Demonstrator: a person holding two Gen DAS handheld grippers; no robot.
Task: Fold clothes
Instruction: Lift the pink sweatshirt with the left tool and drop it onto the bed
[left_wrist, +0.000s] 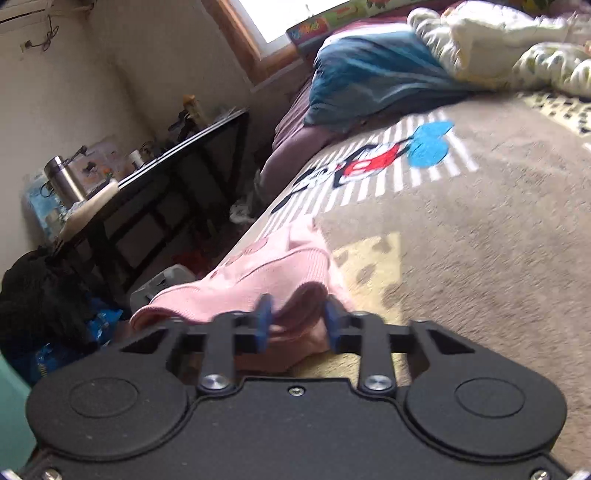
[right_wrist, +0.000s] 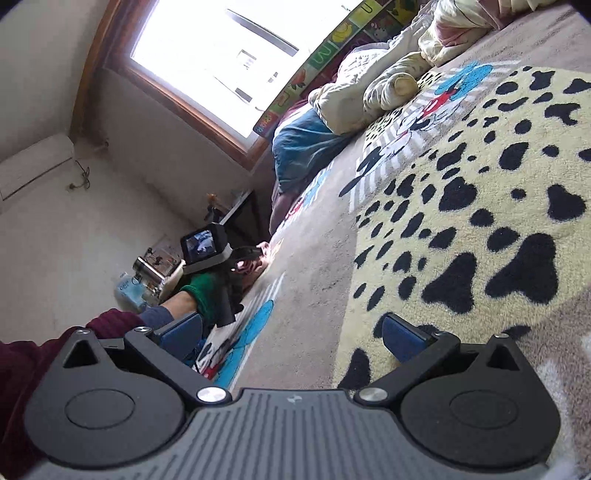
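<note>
Bed under a cartoon blanket (left_wrist: 461, 229), window (right_wrist: 207, 55) beyond.
Left gripper (left_wrist: 300, 321) pinches blurred pink garment (left_wrist: 258, 280) at the blanket's edge; right gripper (right_wrist: 291, 332) gapes empty.

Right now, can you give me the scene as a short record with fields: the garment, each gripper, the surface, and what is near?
garment: pink garment, bunched at the bed's edge
left gripper: blue fingers around a pink fold, not fully shut; grip uncertain
right gripper: open, holds nothing, above the spotted blanket
surface: beige cartoon-print bed cover
nearby: blue pillow, black side table with a steel flask
</note>
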